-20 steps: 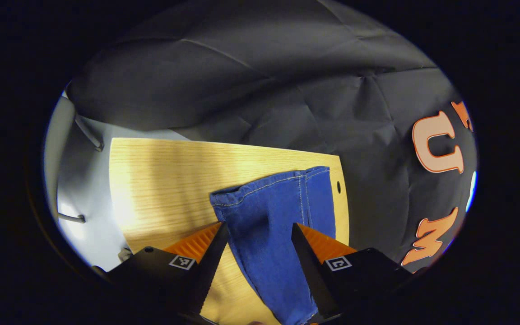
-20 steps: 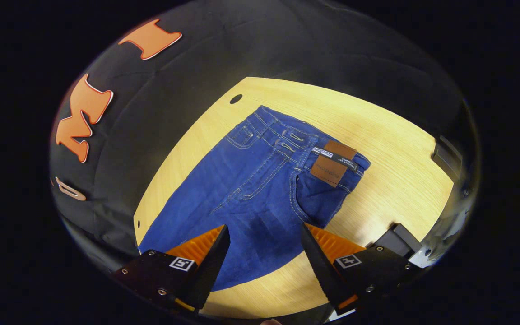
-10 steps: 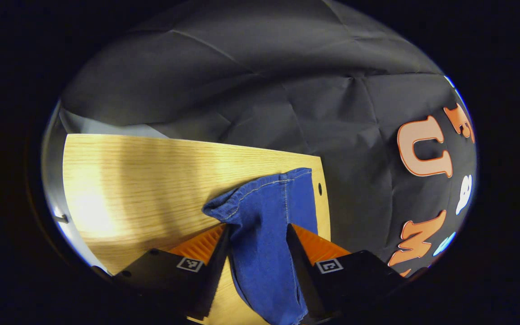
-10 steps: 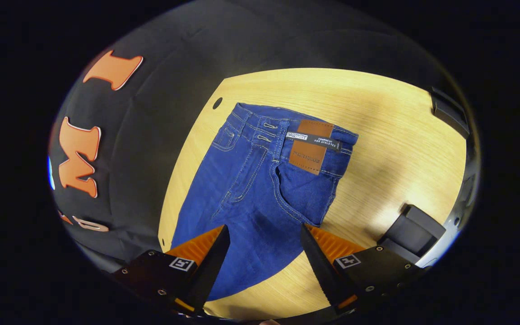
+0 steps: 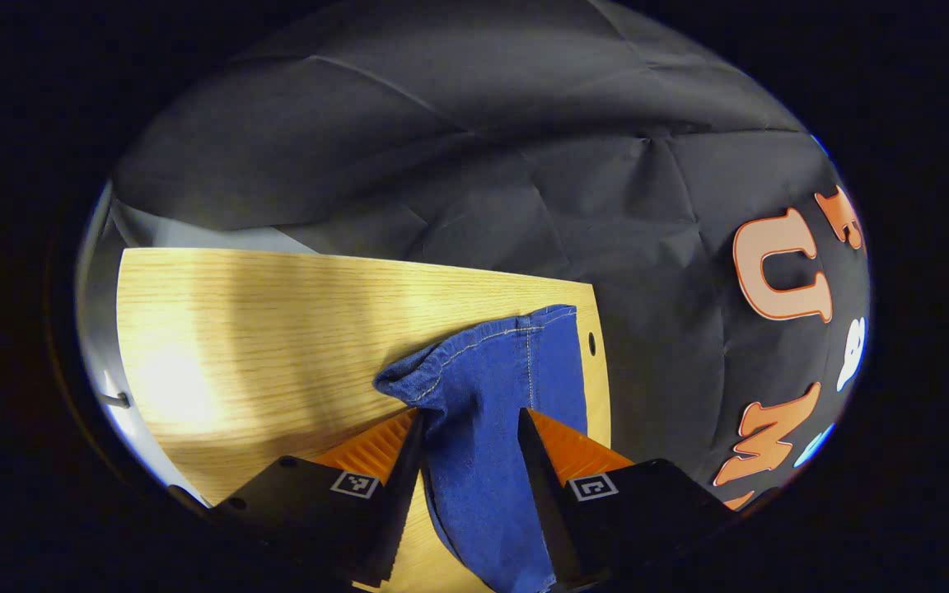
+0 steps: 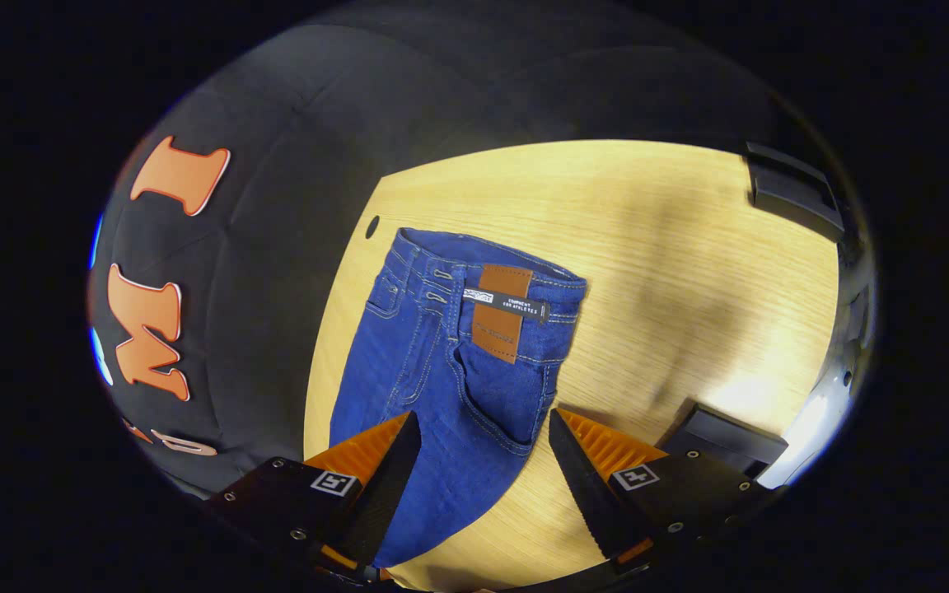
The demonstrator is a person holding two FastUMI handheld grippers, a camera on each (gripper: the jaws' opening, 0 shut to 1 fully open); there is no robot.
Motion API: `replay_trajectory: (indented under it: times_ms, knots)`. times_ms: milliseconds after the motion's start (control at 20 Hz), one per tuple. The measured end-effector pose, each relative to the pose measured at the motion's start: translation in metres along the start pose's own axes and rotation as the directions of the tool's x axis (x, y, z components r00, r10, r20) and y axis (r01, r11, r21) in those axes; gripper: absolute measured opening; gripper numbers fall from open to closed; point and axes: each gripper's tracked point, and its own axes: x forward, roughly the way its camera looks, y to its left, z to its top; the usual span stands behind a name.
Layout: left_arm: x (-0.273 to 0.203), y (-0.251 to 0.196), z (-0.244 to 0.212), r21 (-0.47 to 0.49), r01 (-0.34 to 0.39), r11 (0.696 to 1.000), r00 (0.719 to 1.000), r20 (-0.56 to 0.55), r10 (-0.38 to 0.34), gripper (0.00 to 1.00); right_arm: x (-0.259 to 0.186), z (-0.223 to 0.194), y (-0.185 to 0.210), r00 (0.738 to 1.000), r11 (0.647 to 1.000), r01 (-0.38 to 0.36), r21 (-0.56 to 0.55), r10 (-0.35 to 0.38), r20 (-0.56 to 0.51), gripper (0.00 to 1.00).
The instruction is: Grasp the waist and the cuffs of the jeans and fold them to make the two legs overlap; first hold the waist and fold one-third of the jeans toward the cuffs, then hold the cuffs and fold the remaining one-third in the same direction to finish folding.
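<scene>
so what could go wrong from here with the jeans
1. The left gripper closes on bunched denim near the cuffs; it may catch one layer only.
2. The jeans lie along the wooden table's edge and could slide off.
3. The right gripper hangs open short of the waist.

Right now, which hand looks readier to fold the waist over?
Probably right. The right hand-held gripper hangs open above the jeans, facing the waist. The left hand-held gripper brackets the cuffs.

A pale wooden table (image 6: 689,272) carries a black block (image 6: 730,436).
</scene>
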Motion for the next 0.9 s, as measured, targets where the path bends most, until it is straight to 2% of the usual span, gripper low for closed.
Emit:
replay_trajectory:
  times_ms: [100,150,300,350,400,450,500,550,650,700,900]
  knots:
    - [0.0,-0.001,0.0,-0.005,0.003,1.0,1.0,0.004,-0.003,0.69,0.007,0.002,0.006,1.0,1.0,-0.02,0.001,0.02,0.009,0.96]
    - [0.005,0.005,-0.001,-0.007,-0.017,1.0,1.0,0.001,0.017,0.69,0.011,0.004,0.011,0.999,0.999,-0.037,0.024,0.037,0.013,0.95]
    - [0.003,0.015,0.0,-0.062,-0.027,0.998,1.0,0.002,0.027,0.3,0.018,0.008,0.013,0.997,0.989,-0.08,0.124,0.078,0.02,0.89]
    - [-0.001,0.016,0.0,-0.076,-0.013,0.997,1.0,0.002,0.013,0.2,0.021,0.01,0.013,0.995,0.981,-0.096,0.169,0.094,0.023,0.81]
    - [-0.001,0.015,0.0,-0.091,-0.004,0.996,1.0,0.009,0.005,0.22,0.025,0.012,0.012,0.995,0.971,-0.103,0.214,0.1,0.028,0.76]
    - [-0.002,0.023,0.003,-0.084,-0.042,0.996,0.999,0.018,0.043,0.22,0.033,0.01,0.01,0.995,0.964,-0.096,0.247,0.092,0.027,0.64]
    - [0.019,0.016,0.005,-0.113,-0.033,0.993,0.999,0.038,0.037,0.13,0.038,0.008,0.008,0.996,0.957,-0.083,0.277,0.078,0.031,0.47]
    - [0.006,0.014,0.0,-0.092,-0.042,0.995,0.999,0.03,0.045,0.03,0.04,0.011,0.011,0.996,0.954,-0.086,0.287,0.078,0.037,0.31]
    - [0.01,0.01,-0.006,-0.057,-0.063,0.996,0.998,0.026,0.064,0.03,0.035,0.009,0.011,0.998,0.959,-0.064,0.276,0.056,0.036,0.24]
    - [0.01,0.01,-0.006,-0.038,-0.073,0.997,0.997,0.025,0.074,0.03,0.048,0.009,0.011,0.998,0.964,-0.053,0.259,0.048,0.027,0.23]
    - [0.008,0.008,-0.003,-0.003,-0.091,0.996,0.996,0.021,0.091,0.03,0.025,0.011,0.013,0.999,0.966,-0.04,0.254,0.034,0.028,0.22]
